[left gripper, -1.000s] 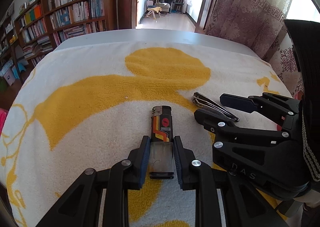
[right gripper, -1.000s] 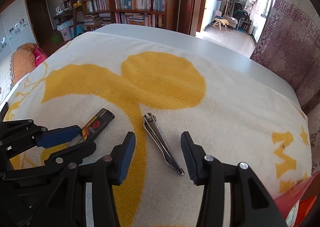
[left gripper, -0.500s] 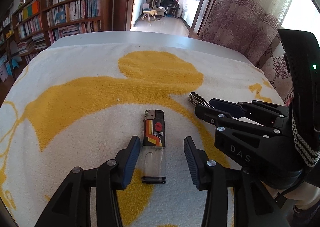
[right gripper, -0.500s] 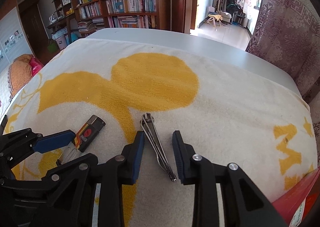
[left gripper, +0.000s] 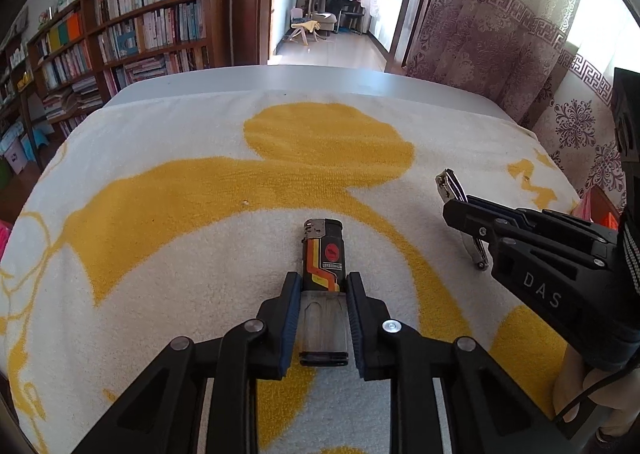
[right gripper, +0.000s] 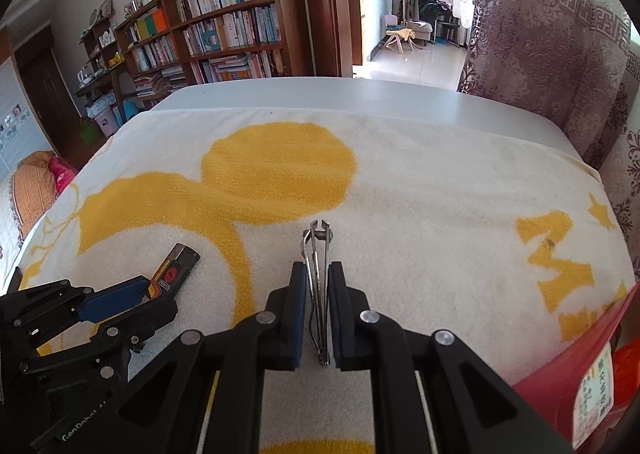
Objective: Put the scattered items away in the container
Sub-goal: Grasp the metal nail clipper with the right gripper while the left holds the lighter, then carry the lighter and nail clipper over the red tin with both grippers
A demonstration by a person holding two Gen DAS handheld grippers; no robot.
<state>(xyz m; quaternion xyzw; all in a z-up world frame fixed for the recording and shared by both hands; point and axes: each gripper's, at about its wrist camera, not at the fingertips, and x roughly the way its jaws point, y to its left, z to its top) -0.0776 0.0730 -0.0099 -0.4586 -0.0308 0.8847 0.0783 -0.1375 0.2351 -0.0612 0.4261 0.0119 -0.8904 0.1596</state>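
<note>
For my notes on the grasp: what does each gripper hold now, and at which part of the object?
The left gripper is shut on the lighter, at its clear lower body. The right gripper is shut on the nail clipper, along its handle, with the head free.

Both grippers are matte black plastic linkages joined by silver round-head screws. The left gripper (left gripper: 323, 288) has blue pads lining its fingers (left gripper: 291, 306). The right gripper (right gripper: 318, 274) looks the same, with dark blue pads; at the right of the left wrist frame its body bears white "DAS" lettering, and a black-and-white woven strap crosses it.
</note>
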